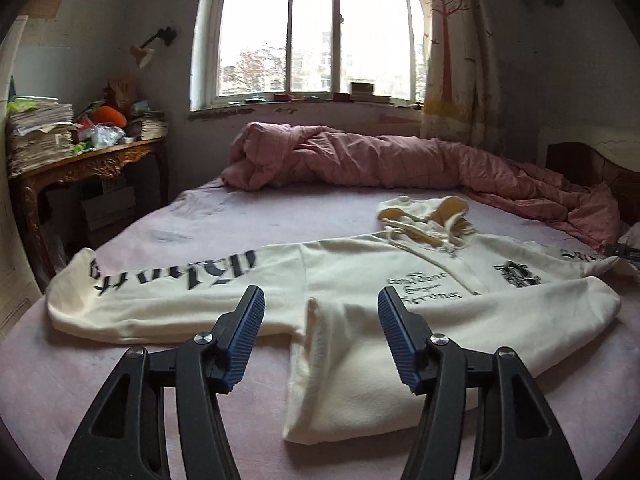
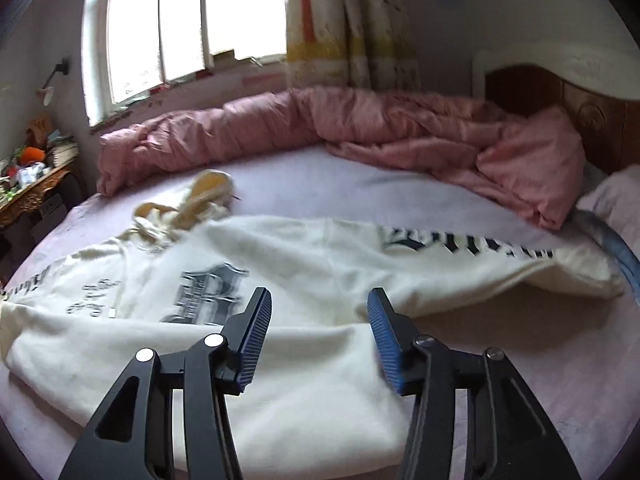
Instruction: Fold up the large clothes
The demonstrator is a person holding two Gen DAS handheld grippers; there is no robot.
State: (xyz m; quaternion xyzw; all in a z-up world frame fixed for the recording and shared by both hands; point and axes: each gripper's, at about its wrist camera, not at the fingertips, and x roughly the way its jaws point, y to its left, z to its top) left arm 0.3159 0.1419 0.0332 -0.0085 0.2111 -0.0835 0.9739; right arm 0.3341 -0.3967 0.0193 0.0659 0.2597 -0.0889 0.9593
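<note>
**Cream hoodie lies flat on the pink bed**

Cream and soft, the hoodie [image 1: 360, 280] lies spread out on the bed [image 1: 200, 216], front side up. The bed has a pale pink sheet. Black letters run down both sleeves. One sleeve [image 1: 160, 292] reaches out to 9 o'clock in the left wrist view. The other sleeve [image 2: 460, 256] reaches out to 3 o'clock in the right wrist view. The hood [image 1: 424, 216] is bunched up at the far end of the hoodie, toward 12 o'clock, and you can see its yellow inside. A big black badge [image 2: 208, 292] is printed on the chest.

The left gripper [image 1: 320, 312] hangs above the hoodie near the armpit of the 9 o'clock sleeve. Its blue fingers [image 1: 248, 332] are apart, and nothing is between them. The right gripper [image 2: 320, 316] hangs above the hoodie's body, close to the badge. Its blue fingers [image 2: 256, 328] are apart too, with nothing pinched in them. The cloth lies under both grippers, not in them.

A pink quilt [image 1: 380, 160] is rolled in a long heap along the far side of the bed, at 12 o'clock. Behind it is a big window [image 1: 316, 36] with a curtain [image 1: 452, 48] at 1 o'clock. A carved wooden surface [image 1: 88, 164] piled with papers stands at 9 o'clock. The dark wooden headboard [image 2: 580, 116] is at 2 o'clock in the right wrist view.
</note>
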